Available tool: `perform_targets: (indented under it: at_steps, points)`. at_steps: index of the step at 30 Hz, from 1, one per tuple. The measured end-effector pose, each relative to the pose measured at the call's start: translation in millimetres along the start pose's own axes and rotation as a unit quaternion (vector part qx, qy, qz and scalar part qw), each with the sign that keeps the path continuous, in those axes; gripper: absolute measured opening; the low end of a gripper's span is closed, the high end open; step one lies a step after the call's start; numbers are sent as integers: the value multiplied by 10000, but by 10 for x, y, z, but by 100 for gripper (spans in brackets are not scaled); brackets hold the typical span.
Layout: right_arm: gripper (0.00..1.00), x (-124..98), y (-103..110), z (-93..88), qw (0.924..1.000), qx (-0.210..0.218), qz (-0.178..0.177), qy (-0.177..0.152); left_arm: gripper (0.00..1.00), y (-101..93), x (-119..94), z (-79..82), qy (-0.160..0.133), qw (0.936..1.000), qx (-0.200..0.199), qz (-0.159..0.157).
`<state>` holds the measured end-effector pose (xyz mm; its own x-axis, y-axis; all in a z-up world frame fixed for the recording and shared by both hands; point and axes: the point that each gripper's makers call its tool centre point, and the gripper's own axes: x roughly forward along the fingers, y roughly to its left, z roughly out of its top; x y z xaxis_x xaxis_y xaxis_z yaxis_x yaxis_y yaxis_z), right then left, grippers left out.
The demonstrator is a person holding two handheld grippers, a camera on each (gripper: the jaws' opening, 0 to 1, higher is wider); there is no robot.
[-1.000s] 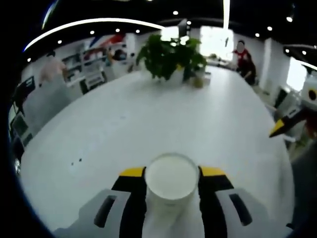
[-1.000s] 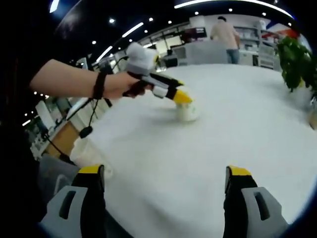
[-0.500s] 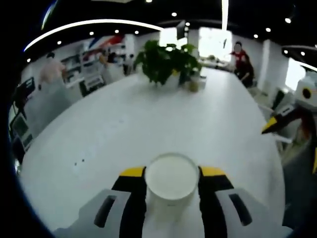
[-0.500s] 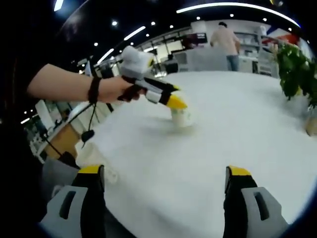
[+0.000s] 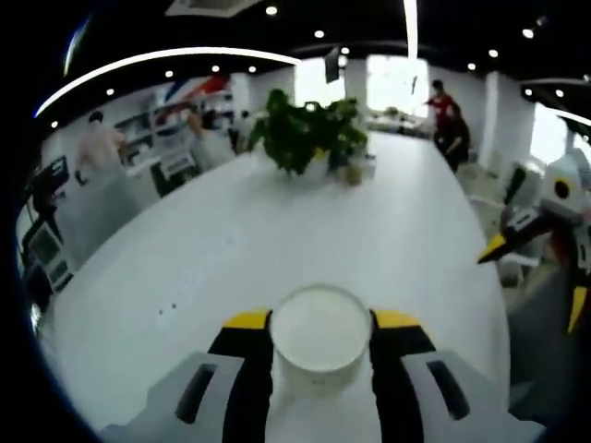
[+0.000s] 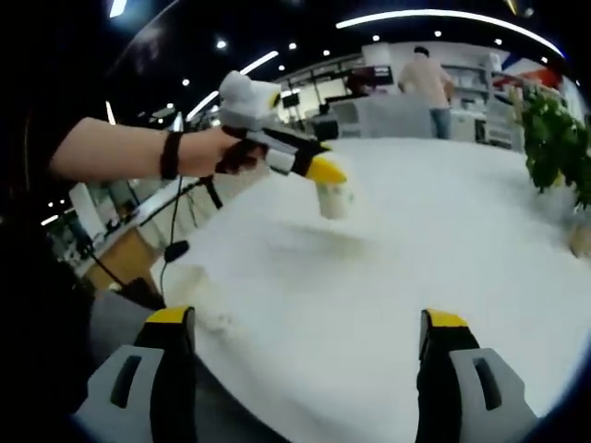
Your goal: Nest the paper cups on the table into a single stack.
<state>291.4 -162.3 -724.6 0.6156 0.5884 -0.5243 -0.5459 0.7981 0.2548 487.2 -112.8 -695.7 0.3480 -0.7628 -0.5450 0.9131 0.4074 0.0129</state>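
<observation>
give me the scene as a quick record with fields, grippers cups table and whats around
left gripper: shut on a white paper cup, held clear of the table in the right gripper view
right gripper: open, nothing between its jaws
second paper cup: at the near table edge, blurred
table: large, white
potted plant: at the table's far end
people: several standing in the background

left gripper view close over cup (image 5: 319,334), right gripper view farther back, same table (image 6: 480,249)
</observation>
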Motion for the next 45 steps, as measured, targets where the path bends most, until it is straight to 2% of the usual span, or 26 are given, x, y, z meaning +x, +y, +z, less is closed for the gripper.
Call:
perform_targets:
  at_steps: [8, 18, 25, 39, 45]
  points:
    - [99, -21, 140, 40, 9997, 168, -82, -169, 39, -172, -313, 153, -194, 9994, -183, -198]
    - [98, -86, 244, 51, 9974, 528, -179, -467, 39, -397, -622, 121, -222, 9985, -300, -408]
    - [98, -77, 273, -3, 9959, 670, -289, -538, 39, -525, -842, 121, -247, 9981, -238, -519]
    - [96, -10, 401, 97, 9933, 843, -266, -739, 39, -757, -1114, 202, -314, 9957, -116, -869]
    - [96, -7, 444, 125, 9922, 904, -238, -825, 39, -849, -1217, 277, -399, 9930, -357, -1056]
